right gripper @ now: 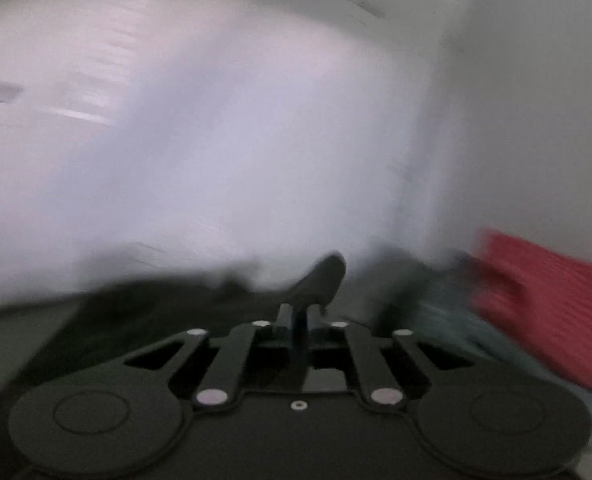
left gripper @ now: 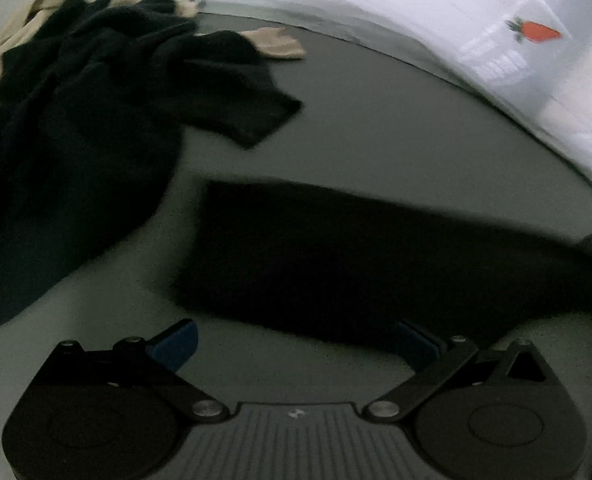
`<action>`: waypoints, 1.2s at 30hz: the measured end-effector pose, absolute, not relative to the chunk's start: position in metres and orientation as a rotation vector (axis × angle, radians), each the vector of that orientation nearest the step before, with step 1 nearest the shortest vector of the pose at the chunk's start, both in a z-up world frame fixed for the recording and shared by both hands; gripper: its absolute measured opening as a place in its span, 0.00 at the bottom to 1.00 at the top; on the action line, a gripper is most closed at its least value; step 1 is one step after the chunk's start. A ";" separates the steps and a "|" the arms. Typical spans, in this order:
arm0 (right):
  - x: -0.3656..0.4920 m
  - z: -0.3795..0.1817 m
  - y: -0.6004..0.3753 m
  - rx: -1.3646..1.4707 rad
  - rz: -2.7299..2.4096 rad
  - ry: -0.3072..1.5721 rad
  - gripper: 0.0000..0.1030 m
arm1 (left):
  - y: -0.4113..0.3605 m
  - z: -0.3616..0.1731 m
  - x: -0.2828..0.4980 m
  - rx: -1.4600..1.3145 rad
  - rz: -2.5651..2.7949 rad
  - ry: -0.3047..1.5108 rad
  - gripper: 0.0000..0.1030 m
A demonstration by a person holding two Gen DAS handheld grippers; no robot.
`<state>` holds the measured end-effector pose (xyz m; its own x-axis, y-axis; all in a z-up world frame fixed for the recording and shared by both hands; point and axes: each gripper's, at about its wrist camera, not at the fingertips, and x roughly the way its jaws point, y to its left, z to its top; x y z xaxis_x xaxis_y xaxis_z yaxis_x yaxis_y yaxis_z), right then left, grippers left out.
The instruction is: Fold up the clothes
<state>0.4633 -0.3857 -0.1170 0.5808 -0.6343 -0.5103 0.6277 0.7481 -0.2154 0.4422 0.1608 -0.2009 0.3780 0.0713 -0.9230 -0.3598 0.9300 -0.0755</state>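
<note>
In the left wrist view a black garment (left gripper: 336,256) lies on the grey table (left gripper: 376,120), partly folded, stretching to the right edge. My left gripper (left gripper: 296,346) is open and empty, its blue pads (left gripper: 175,344) just in front of the garment's near edge. In the right wrist view, which is blurred by motion, my right gripper (right gripper: 296,320) is shut on a fold of black cloth (right gripper: 320,280) that rises above the fingertips and trails down to the left.
A heap of black and beige clothes (left gripper: 75,100) lies at the left of the table. A white wall (left gripper: 496,40) with a carrot sticker (left gripper: 536,31) stands behind. A red ribbed item (right gripper: 548,304) and dark green cloth (right gripper: 448,312) are at the right.
</note>
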 end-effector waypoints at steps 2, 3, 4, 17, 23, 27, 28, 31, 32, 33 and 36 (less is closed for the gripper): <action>0.443 -0.120 -0.402 0.020 -0.768 0.622 0.24 | 0.151 -0.199 0.440 -0.273 0.255 1.159 0.99; 0.431 -0.122 -0.407 0.043 -0.770 0.626 0.36 | 0.147 -0.198 0.438 -0.267 0.244 1.159 0.99; 0.419 -0.126 -0.406 0.078 -0.758 0.635 0.39 | 0.143 -0.197 0.437 -0.261 0.233 1.159 0.99; 0.321 -0.183 -0.324 0.332 -0.534 0.732 0.42 | 0.115 -0.196 0.415 -0.214 0.123 1.171 0.99; 0.291 -0.185 -0.296 0.283 -0.432 0.760 0.44 | 0.108 -0.192 0.380 -0.204 0.077 1.156 0.99; 0.273 -0.191 -0.291 0.216 -0.393 0.817 0.47 | 0.103 -0.190 0.351 -0.192 0.059 1.135 0.99; 0.268 -0.193 -0.290 0.194 -0.390 0.821 0.48 | 0.102 -0.190 0.346 -0.194 0.056 1.135 0.99; 0.257 -0.204 -0.285 0.117 -0.395 0.849 0.48 | 0.099 -0.187 0.327 -0.189 0.049 1.131 0.99; 0.254 -0.207 -0.285 0.096 -0.405 0.861 0.49 | 0.098 -0.185 0.319 -0.184 0.047 1.126 0.99; 0.252 -0.211 -0.284 0.074 -0.415 0.874 0.49 | 0.097 -0.184 0.313 -0.181 0.047 1.122 0.99; 0.247 -0.222 -0.284 0.015 -0.398 0.909 0.40 | 0.096 -0.181 0.297 -0.185 0.050 1.117 0.99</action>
